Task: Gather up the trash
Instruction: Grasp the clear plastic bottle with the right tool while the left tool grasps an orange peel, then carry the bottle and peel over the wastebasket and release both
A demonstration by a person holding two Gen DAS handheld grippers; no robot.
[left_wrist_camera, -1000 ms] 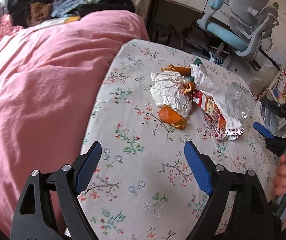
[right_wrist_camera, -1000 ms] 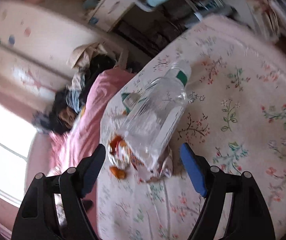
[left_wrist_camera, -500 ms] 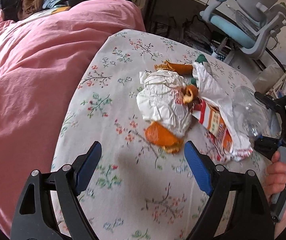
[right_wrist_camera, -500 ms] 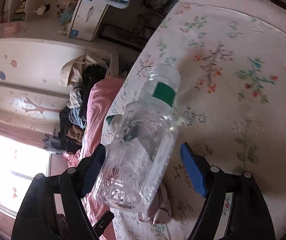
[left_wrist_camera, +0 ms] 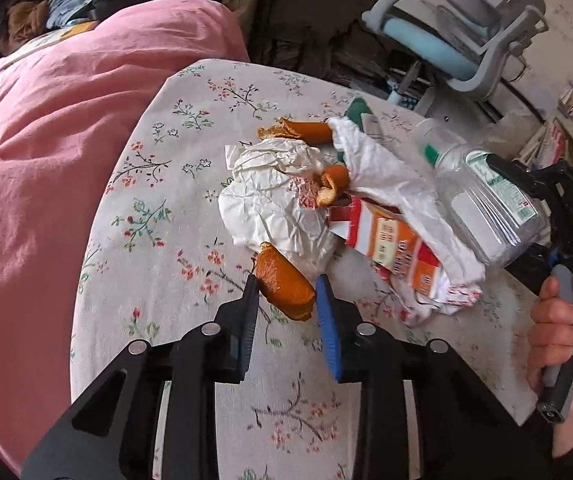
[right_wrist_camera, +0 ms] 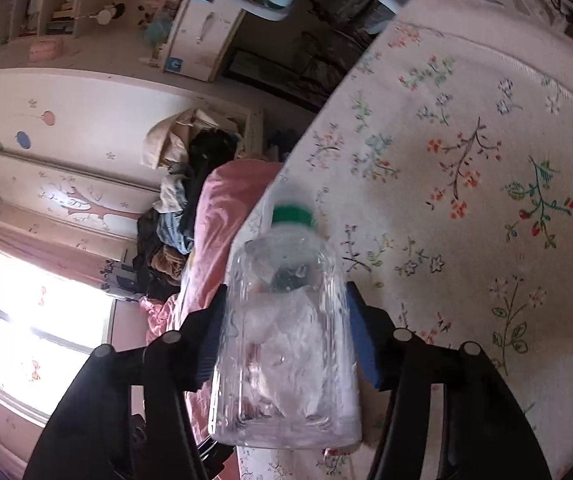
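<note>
A piece of orange peel lies on the floral cloth at the near edge of a heap of trash, and it sits right between the jaws of the left gripper. Those jaws have just been closing and now stand narrow, their inner faces against the peel's two sides. Just beyond the jaw tips lies a crumpled white paper, with a second curl of peel on it and a longer strip of peel farther out. Off the right-hand jaw lies a red and orange printed wrapper under a white bag.

The clear plastic bottle with the green collar sits between the jaws of the right gripper. Those jaws have also just been closing and press on the bottle's two sides, its neck pointing away from the camera. In the left wrist view the same bottle is up off the cloth, above the far right edge of the heap, and the right hand is wrapped round the gripper's grey handle.

Beyond the left-hand jaw of the left gripper spreads a pink duvet. Far ahead of both jaws stands a blue and grey chair
</note>
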